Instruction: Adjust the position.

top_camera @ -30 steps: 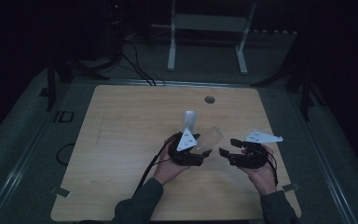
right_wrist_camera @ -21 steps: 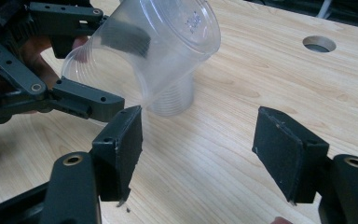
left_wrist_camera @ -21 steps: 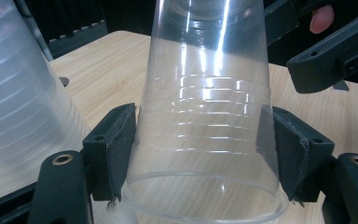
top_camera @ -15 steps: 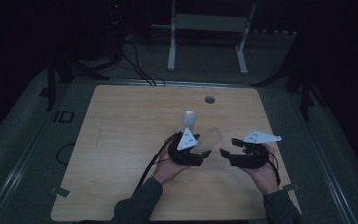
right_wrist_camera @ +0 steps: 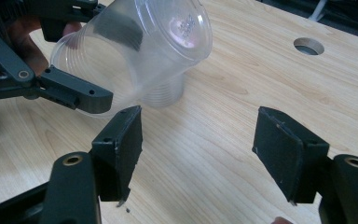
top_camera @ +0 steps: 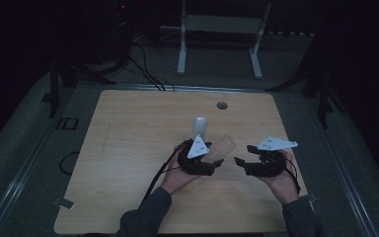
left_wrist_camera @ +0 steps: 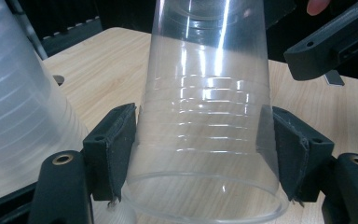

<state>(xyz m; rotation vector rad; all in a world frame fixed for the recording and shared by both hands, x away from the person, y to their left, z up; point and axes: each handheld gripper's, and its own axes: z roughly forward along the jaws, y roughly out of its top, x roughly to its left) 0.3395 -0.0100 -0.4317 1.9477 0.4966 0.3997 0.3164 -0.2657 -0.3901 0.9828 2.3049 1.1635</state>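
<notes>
A person sits at a light wooden table (top_camera: 128, 148) with a round cable hole (top_camera: 221, 105) near its far edge, holding a black two-jaw gripper in each hand. The room around the table is dark.

The left gripper (left_wrist_camera: 200, 140) has its jaws closed on a clear ribbed plastic cup (left_wrist_camera: 209, 102), gripping it on opposite sides near the rim. In the left gripper view the cup's open rim faces the camera and its narrower base points away. From the high view the same cup (top_camera: 222, 146) is tilted toward the right, carried just above the tabletop in front of the person's left hand (top_camera: 177, 175), with the grey three-cornered plate (top_camera: 198, 147) on top of the gripper. In the right gripper view the cup (right_wrist_camera: 158, 42) lies nearly on its side in the air, its flat base turned toward that camera.

A second clear plastic item (it looks like a stack of upturned cups) (top_camera: 199, 126) stands on the table just behind the held cup; in the left gripper view it appears as a blurred ribbed wall at the left edge (left_wrist_camera: 18, 102), and in the right gripper view part of it shows below the held cup (right_wrist_camera: 165, 95).

The right gripper (right_wrist_camera: 198, 154) has its jaws spread wide with nothing between them, only bare wood beneath. In the high view it sits in the right hand (top_camera: 281, 177), just to the right of the left gripper, its jaws pointing toward the held cup but apart from it.
</notes>
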